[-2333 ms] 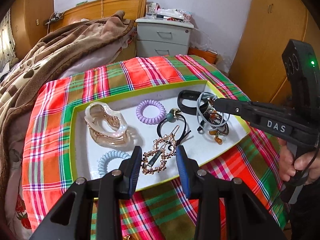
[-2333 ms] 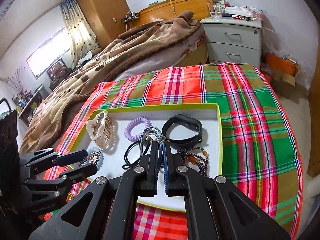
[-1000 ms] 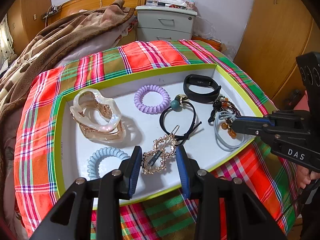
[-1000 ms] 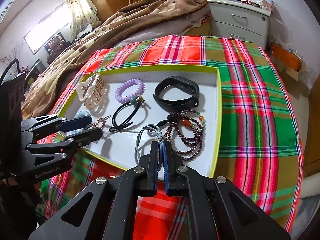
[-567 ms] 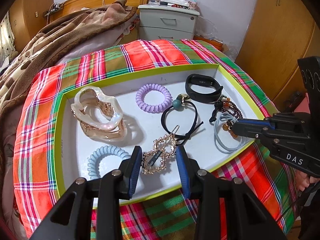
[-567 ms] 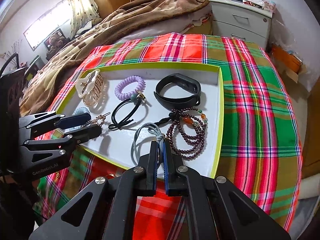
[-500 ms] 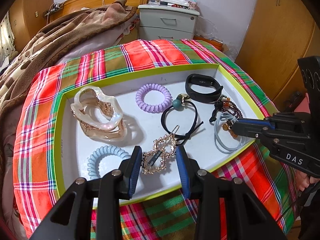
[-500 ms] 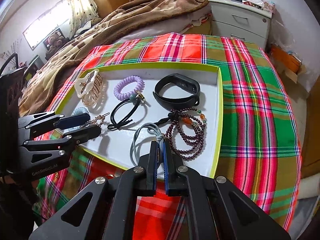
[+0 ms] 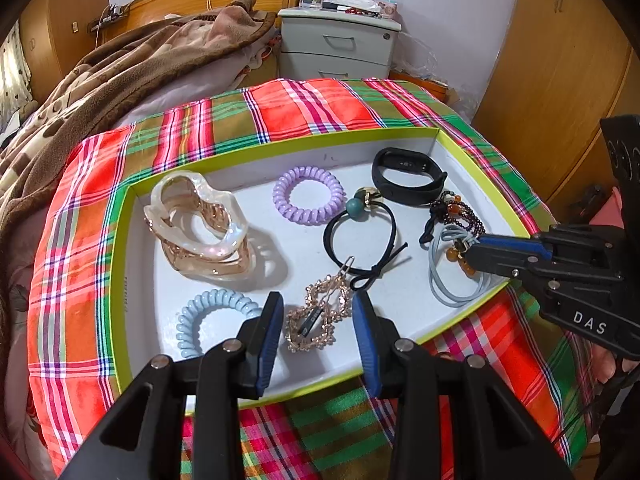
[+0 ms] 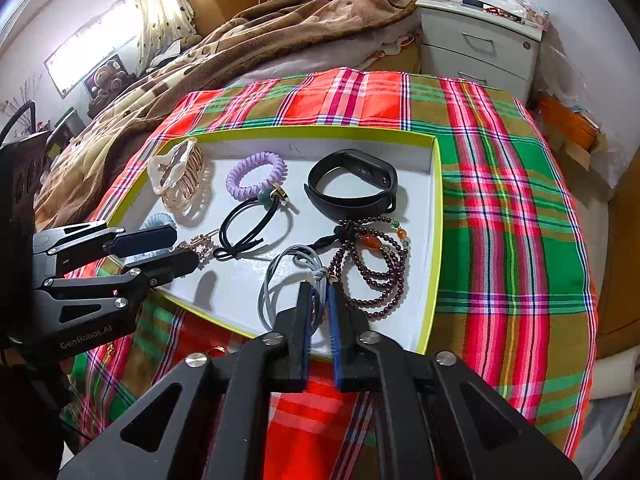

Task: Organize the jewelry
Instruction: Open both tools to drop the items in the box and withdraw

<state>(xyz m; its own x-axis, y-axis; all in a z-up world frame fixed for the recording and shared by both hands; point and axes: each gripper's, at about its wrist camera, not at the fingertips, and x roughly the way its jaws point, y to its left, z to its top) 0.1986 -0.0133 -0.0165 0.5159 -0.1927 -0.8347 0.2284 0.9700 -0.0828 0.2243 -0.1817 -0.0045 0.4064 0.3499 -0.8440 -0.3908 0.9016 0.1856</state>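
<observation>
Left wrist view: the left gripper (image 9: 316,320) has its fingers spread wide, one on each side of the gold hair clip (image 9: 320,312) but not pressing on it. The clip lies on the white floor of the tray (image 9: 120,264) (lime-green rim, sitting on a plaid-covered tabletop (image 9: 304,108)). Also in the tray: a pale blue coil hair tie (image 9: 208,312) just left of the fingers, a clear claw clip (image 9: 200,224), a purple coil hair tie (image 9: 308,196), a black hair tie with a teal bead (image 9: 360,232) and a black wristband (image 9: 408,178) at the far right corner. The right gripper (image 9: 468,254) pokes in from the right, over the grey hair ties (image 9: 452,280).

Right wrist view: the right gripper (image 10: 319,300) is just opening, fingers only a narrow slot apart, with the grey hair ties (image 10: 280,280) sitting in the gap near the tray's front edge. Whether the pads still touch them I can't tell. A dark beaded bracelet (image 10: 372,264) lies right beside them, touching. The left gripper (image 10: 176,246) shows at the left edge, fingers apart over the gold clip (image 10: 198,242). Bed with a brown blanket (image 10: 240,40) behind.
</observation>
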